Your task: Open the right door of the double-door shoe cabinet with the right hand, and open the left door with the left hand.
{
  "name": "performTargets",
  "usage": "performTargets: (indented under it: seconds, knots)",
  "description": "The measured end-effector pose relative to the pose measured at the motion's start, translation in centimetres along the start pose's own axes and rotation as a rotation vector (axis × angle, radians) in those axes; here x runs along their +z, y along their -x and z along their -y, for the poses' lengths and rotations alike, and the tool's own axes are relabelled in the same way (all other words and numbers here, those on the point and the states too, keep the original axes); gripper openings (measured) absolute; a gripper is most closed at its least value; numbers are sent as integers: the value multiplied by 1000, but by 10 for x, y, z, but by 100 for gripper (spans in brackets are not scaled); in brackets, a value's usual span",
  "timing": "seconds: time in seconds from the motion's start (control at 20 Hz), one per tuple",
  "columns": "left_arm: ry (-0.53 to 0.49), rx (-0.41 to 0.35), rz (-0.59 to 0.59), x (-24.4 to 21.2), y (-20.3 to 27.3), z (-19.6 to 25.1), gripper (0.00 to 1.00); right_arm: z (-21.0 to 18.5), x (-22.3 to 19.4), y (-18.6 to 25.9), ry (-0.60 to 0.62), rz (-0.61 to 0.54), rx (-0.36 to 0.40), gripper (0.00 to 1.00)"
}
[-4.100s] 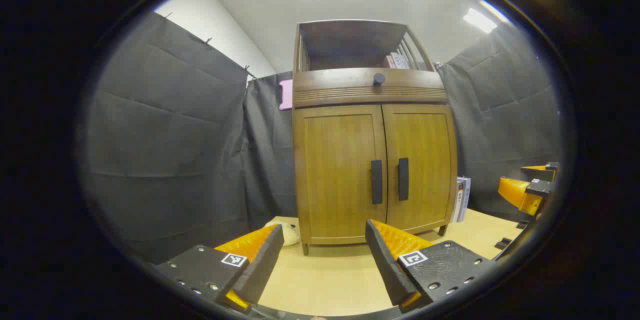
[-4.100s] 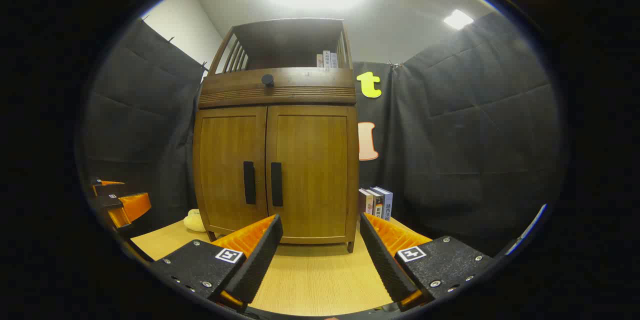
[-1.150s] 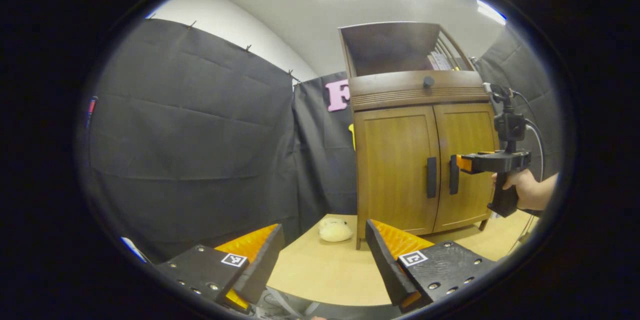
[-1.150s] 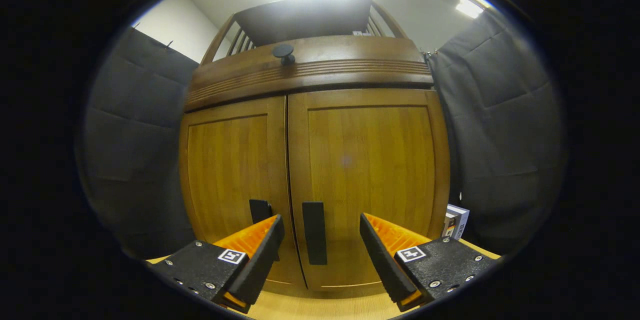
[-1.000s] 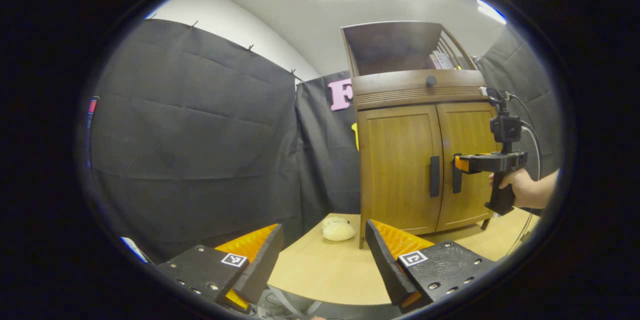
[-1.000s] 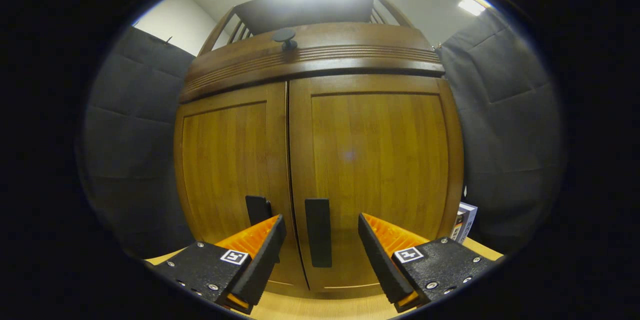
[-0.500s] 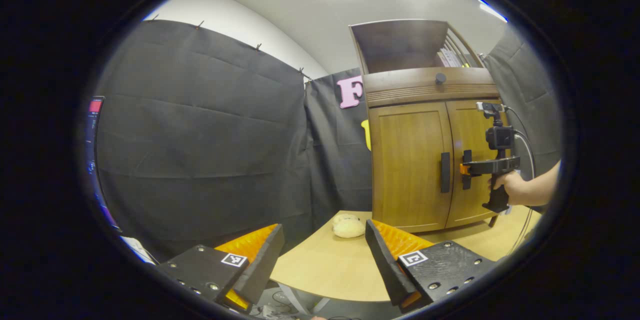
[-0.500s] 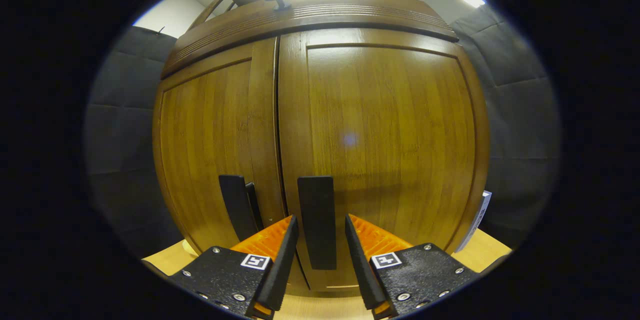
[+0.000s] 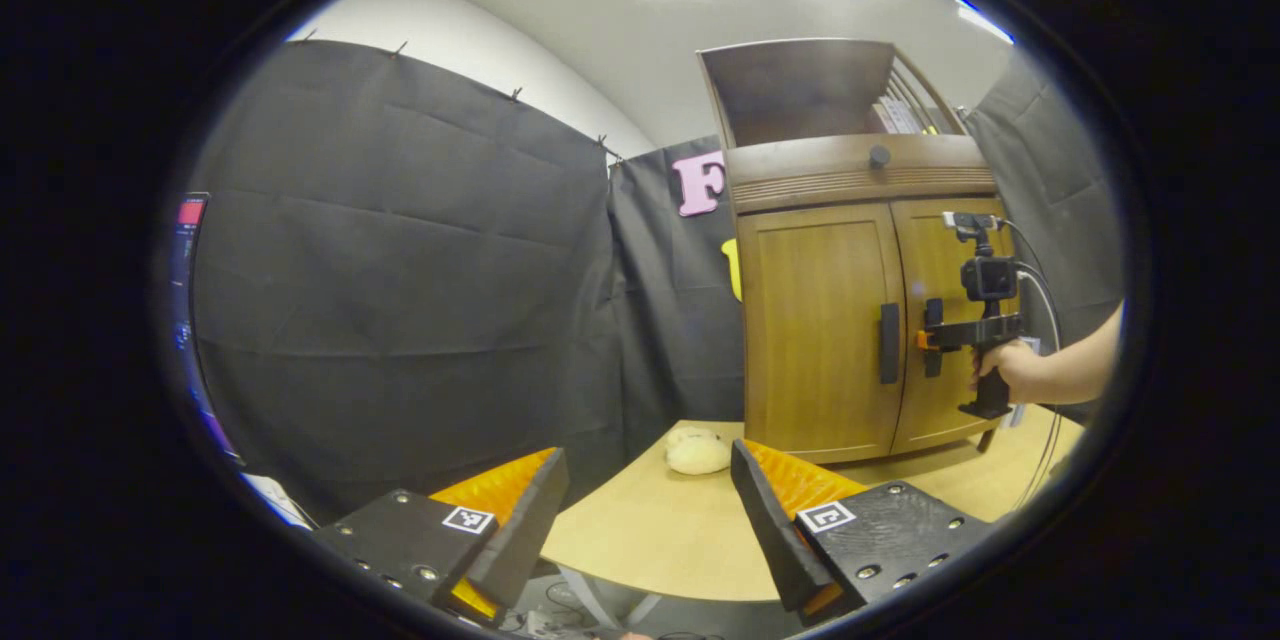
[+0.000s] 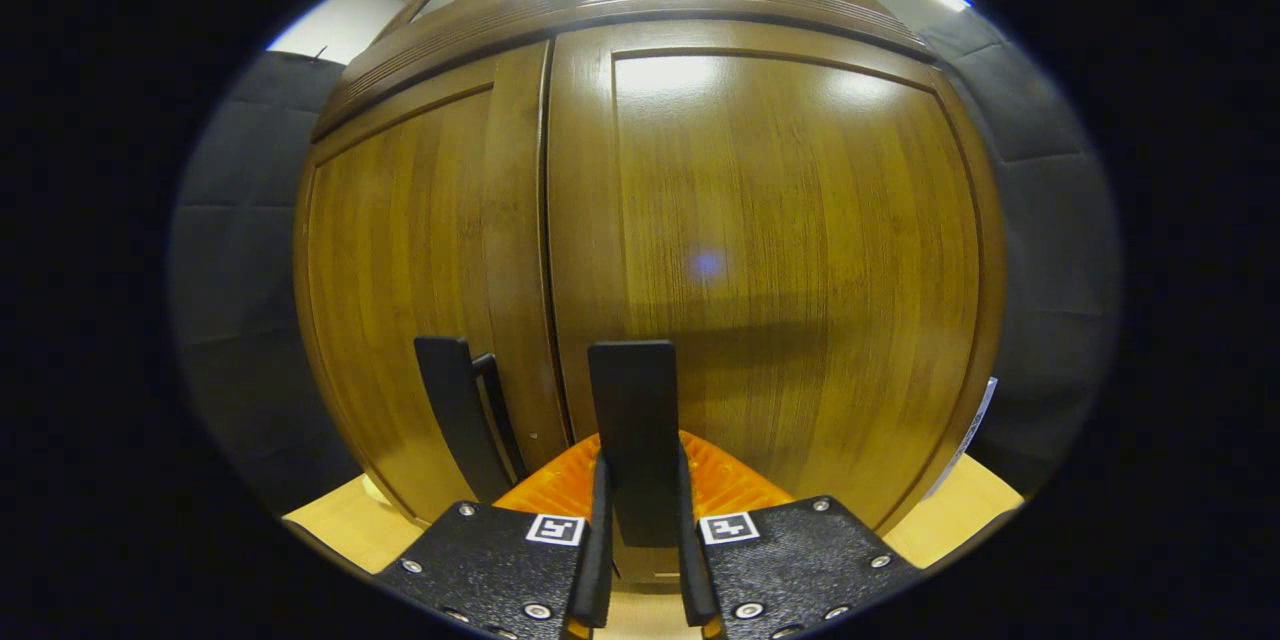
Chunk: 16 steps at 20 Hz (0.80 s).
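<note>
The wooden shoe cabinet [image 9: 850, 320] stands on the table with both doors closed. In the right gripper view my right gripper [image 10: 640, 490] is shut on the dark vertical handle [image 10: 632, 420] of the right door [image 10: 780, 260]. The left door [image 10: 400, 280] and its handle [image 10: 450, 415] lie to the left of it. In the left gripper view a hand [image 9: 1005, 370] holds the right gripper [image 9: 935, 335] at the right door's handle, with the left door's handle [image 9: 889, 343] beside it. My left gripper [image 9: 645, 510] is open, well back from the cabinet, with nothing between its fingers.
A pale plush toy [image 9: 697, 452] lies on the light wooden table [image 9: 650, 540] left of the cabinet's foot. A drawer with a round knob [image 9: 879, 156] sits above the doors. Books [image 10: 965, 440] stand right of the cabinet. Black cloth walls surround the booth.
My right gripper moved up to the right door and its fingers closed from open onto the handle. The left gripper has hardly moved in the last half second. Both doors remain closed.
</note>
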<state>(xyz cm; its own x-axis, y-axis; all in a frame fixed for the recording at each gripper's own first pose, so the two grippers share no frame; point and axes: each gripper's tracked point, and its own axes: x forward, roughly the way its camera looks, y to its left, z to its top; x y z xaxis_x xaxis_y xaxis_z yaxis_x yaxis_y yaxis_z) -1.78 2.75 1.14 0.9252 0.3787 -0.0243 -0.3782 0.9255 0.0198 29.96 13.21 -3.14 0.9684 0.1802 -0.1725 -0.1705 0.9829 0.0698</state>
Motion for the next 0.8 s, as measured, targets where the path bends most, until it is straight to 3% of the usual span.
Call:
performTargets:
  seconds: [0.05, 0.1, 0.25, 0.3, 0.4, 0.45, 0.5, 0.8]
  knots:
    - [0, 0, 1, 1, 0, 0, 94, 0, 0, 0, -3, -5, 4, 27]
    - [-1, -3, 2, 1, 0, 1, 98, -1, 0, 2, -9, -7, 9, 27]
    - [-5, -16, 15, 3, -2, 2, 94, -2, 4, 9, -4, 5, 17, 24]
    - [-5, -24, 18, 3, -2, 3, 99, -2, 4, 12, -4, 7, 19, 24]
    - [-5, -44, 20, 2, -3, 5, 99, -2, 7, 15, -8, 4, 26, 26]
    - [-5, -53, 23, 2, -3, 6, 94, -1, 10, 17, -7, 3, 30, 24]
    - [-4, -62, 25, 3, -3, 6, 99, 0, 13, 18, -6, 5, 33, 24]
    - [-2, -128, 39, 6, -8, 10, 99, 2, 18, 24, -1, 7, 40, 24]
